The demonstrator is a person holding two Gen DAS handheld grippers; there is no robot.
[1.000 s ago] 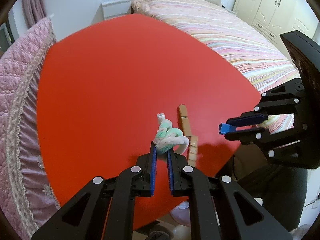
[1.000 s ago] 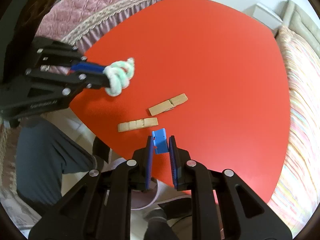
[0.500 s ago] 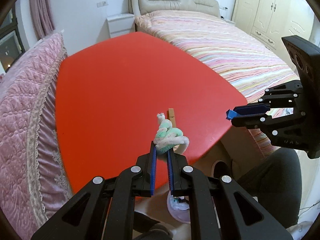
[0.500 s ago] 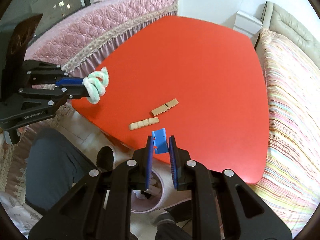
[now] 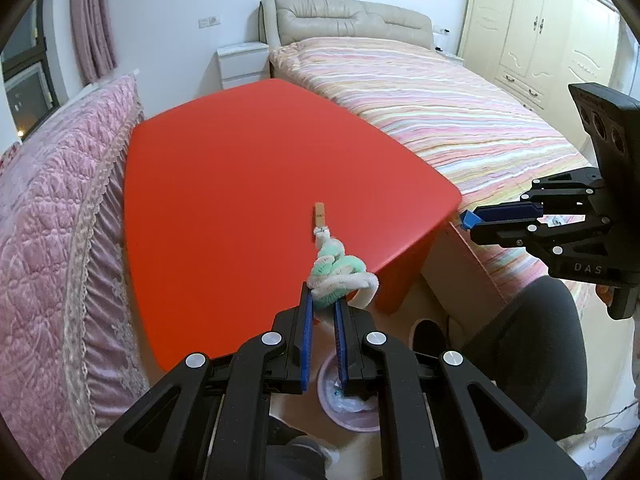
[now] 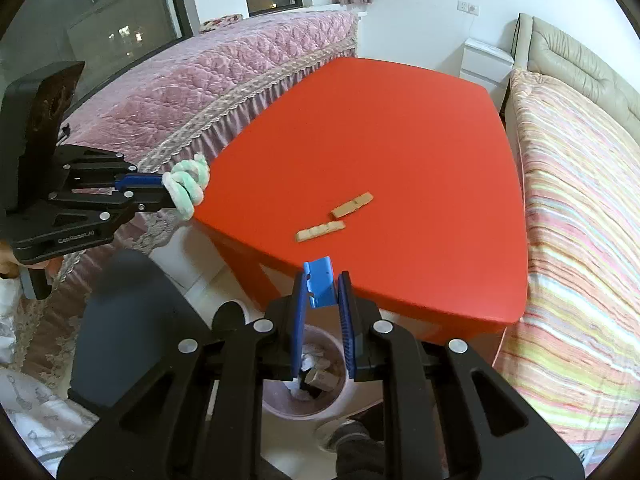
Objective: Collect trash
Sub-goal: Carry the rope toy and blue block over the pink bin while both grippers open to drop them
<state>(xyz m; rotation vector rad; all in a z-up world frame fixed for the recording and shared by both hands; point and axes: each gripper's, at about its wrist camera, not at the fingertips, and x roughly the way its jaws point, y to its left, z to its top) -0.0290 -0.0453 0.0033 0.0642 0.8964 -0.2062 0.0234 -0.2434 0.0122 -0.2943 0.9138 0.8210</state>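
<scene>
My left gripper (image 5: 322, 300) is shut on a green and white twisted fuzzy cord (image 5: 338, 270), held in the air off the near edge of the red table (image 5: 240, 184); the cord also shows in the right wrist view (image 6: 186, 188). My right gripper (image 6: 322, 292) is shut on a small blue plastic piece (image 6: 320, 286), also off the table edge; it shows in the left wrist view (image 5: 468, 220). A pink trash bin (image 6: 320, 384) with scraps inside stands on the floor below both grippers (image 5: 348, 408). Two wooden clothespins (image 6: 352, 206) (image 6: 320, 231) lie on the table.
A pink quilted bed (image 6: 200, 80) borders one side of the table and a striped bed (image 6: 580, 200) the other. The person's dark-clad legs (image 5: 532, 344) are beside the bin. A white nightstand (image 5: 242, 60) stands behind the table.
Both grippers have pulled back and up from the table with their loads. They now hang off the near edge, with the trash bin showing beneath them.
</scene>
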